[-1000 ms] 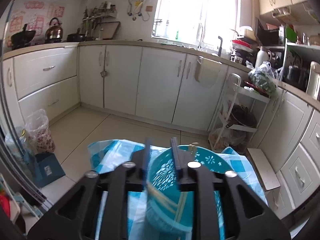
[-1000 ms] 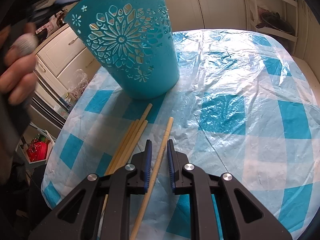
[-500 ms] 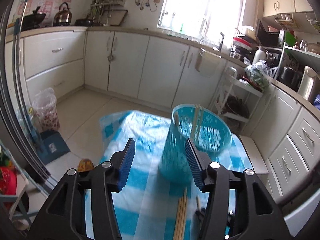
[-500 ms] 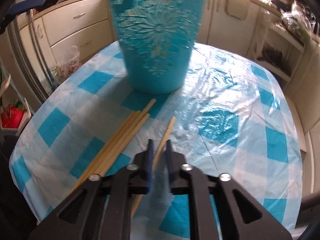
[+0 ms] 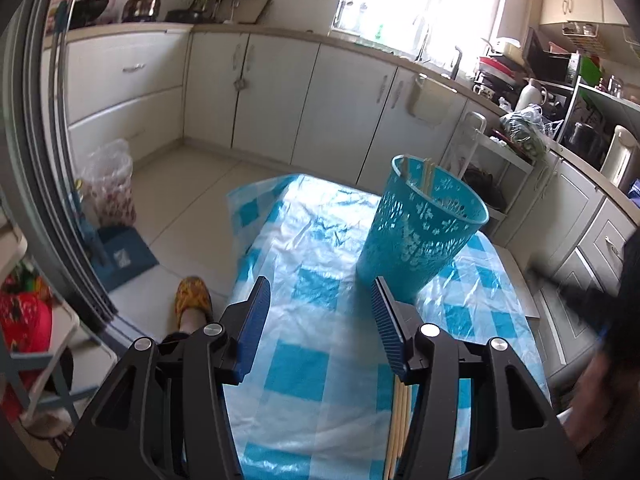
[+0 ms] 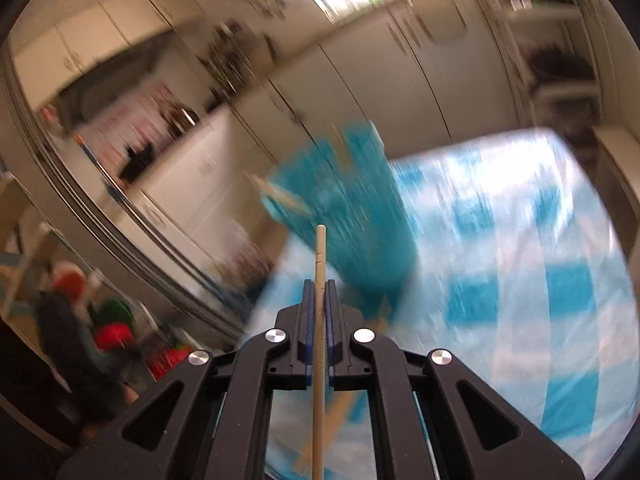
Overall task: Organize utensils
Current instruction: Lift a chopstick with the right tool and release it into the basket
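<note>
A teal cut-out plastic holder (image 5: 420,224) stands on the blue-and-white checked table cover (image 5: 304,320), with a few wooden chopsticks (image 5: 426,176) poking out of its rim. My left gripper (image 5: 320,300) hangs open above the table, short of the holder, with nothing between its fingers. A bundle of chopsticks (image 5: 400,420) lies on the cover under its right finger. In the blurred right wrist view, my right gripper (image 6: 319,284) is shut on a single wooden chopstick (image 6: 320,256) that points toward the holder (image 6: 352,208). More chopsticks (image 6: 340,404) lie below it.
White kitchen cabinets (image 5: 280,96) run along the far walls. A white rack (image 5: 492,160) stands behind the table. A blurred hand and dark sleeve (image 5: 600,360) fill the right edge of the left wrist view. A foot in a yellow slipper (image 5: 192,300) rests on the floor left of the table.
My left gripper let go of the holder, opened and drew back from it. My right gripper shut on one chopstick and lifted it off the table, tilting up toward the holder.
</note>
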A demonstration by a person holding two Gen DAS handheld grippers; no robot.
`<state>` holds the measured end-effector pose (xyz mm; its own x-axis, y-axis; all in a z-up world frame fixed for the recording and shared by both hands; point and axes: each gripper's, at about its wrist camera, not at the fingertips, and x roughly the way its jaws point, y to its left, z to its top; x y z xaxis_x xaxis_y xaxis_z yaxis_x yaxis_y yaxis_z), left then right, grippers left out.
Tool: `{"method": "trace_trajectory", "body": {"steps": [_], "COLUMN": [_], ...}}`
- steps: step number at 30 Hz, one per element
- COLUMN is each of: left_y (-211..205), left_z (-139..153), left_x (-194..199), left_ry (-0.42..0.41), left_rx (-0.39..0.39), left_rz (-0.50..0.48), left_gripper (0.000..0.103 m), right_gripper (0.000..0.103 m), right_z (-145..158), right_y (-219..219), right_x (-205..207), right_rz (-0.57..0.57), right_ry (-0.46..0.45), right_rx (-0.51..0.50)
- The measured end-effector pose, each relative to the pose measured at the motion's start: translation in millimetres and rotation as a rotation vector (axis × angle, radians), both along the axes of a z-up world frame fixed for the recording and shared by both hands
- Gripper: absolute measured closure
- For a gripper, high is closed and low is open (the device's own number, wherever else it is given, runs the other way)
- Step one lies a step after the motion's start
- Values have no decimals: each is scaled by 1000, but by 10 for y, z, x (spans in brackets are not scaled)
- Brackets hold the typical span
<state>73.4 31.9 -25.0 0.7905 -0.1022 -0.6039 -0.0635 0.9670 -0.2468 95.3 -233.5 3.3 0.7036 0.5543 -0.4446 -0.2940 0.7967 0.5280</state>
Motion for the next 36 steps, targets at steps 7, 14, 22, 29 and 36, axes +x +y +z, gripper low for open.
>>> {"method": "trace_trajectory", "body": {"steps": [7,14,22,29,36], "left_y": [-8,23,61,18,-59], "left_z": [-40,-53,-95,33,144], "left_x": [-48,-27,-14,-124,-304], "left_ry": [13,19,39,24,11], "left_rx": [-33,-69,-100,-73,-40], "left_rz": [-16,-17,-14,-8,-27], "left_gripper": [53,53,53,50,47], "right_gripper": [97,97,97,89,84], "right_z": [656,399,227,333,326], "right_y": [315,637,664,565,453], "right_x": [700,1291,1266,764,130], "right_rz": [-131,-257,-213,-175,-174], "right_ry": [-216,-247,-184,-185,-173], "right_rx": [-2,-184,-261,-251,-231]}}
